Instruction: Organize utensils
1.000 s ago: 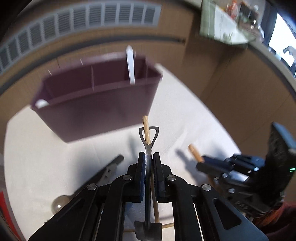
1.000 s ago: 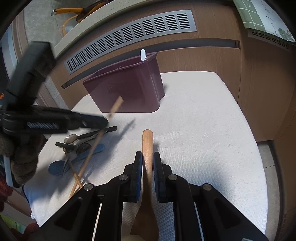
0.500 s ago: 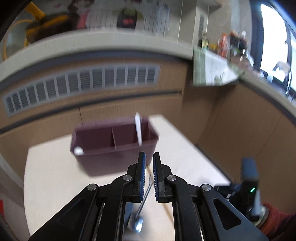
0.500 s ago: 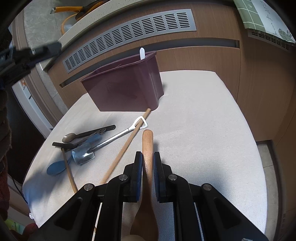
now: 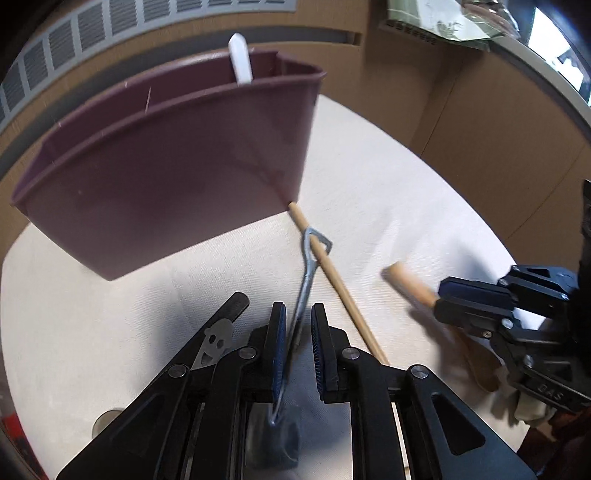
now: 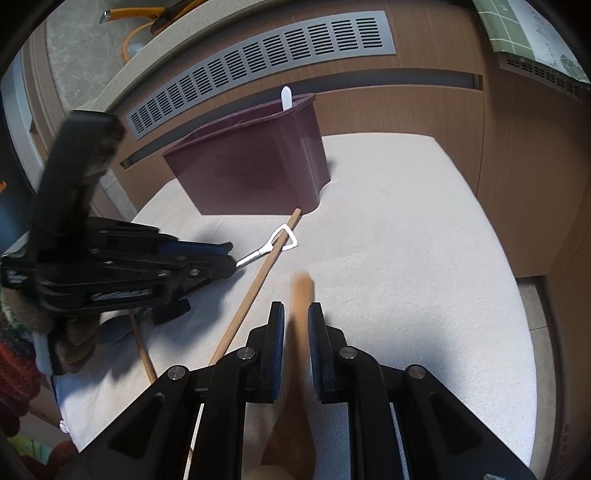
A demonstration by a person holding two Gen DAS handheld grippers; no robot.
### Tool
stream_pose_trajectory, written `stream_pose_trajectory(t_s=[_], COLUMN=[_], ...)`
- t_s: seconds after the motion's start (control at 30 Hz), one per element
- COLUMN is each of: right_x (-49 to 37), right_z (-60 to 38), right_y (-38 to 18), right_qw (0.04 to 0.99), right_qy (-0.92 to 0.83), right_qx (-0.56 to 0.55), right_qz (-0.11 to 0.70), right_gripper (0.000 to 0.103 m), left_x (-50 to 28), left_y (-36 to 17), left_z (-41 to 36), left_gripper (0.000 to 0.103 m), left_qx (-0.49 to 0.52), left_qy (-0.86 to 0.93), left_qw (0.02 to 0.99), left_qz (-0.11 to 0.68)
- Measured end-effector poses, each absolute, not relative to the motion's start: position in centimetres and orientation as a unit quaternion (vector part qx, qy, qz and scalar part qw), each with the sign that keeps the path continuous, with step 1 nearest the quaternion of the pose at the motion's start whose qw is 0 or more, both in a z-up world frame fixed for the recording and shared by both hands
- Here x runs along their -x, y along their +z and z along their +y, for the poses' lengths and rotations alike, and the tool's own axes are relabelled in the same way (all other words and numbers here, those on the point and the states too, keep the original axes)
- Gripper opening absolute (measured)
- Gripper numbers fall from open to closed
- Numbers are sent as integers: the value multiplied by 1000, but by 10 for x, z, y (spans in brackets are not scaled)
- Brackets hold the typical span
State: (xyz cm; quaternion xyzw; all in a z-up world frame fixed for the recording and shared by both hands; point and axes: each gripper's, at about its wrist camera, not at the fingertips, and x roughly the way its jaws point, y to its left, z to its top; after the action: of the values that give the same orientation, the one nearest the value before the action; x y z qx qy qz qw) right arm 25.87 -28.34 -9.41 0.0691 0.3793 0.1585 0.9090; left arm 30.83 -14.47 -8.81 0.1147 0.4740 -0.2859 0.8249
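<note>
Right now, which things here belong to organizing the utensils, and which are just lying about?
Job:
maroon caddy
white utensil standing in it
metal shovel-spoon
wooden spoon
long chopstick
black-handled utensil

Lying about:
wall vent grille
green tiled cloth

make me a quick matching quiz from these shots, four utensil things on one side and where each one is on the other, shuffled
Things:
1. metal shovel-shaped spoon
2. wooden spoon
3. white utensil
4. long wooden stick

Places:
A. standing inside the maroon organizer bin
B. between the right gripper's fingers
C. lying on the white cloth, tip at the bin's base
D. between the left gripper's open fingers

Pairs: 1-D, 2-B, 3-A, 4-C
</note>
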Motion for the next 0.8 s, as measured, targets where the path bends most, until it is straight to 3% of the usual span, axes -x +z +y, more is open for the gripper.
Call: stream_pose_trajectory(t_s=[0.37,0.6,0.8], right_x=[-279,-328,-310], right_z=[-249,-228,-218], right_y=[-83,-97,-103], right_qw=[892,888,884], right_qy=[169,110,125], right_qx=[-63,-43,-4], right_qz=[414,444,451], right_gripper=[17,17,8], left_x=[-290,-265,-265], left_y=[-74,-55,-65], left_z=[-99,-59,-62], left_gripper=[18,30,31], left_qx=[-25,14,5], left_qy=[-271,-263,-272], left_qw=[852,874,868], left_qz=[447,408,416])
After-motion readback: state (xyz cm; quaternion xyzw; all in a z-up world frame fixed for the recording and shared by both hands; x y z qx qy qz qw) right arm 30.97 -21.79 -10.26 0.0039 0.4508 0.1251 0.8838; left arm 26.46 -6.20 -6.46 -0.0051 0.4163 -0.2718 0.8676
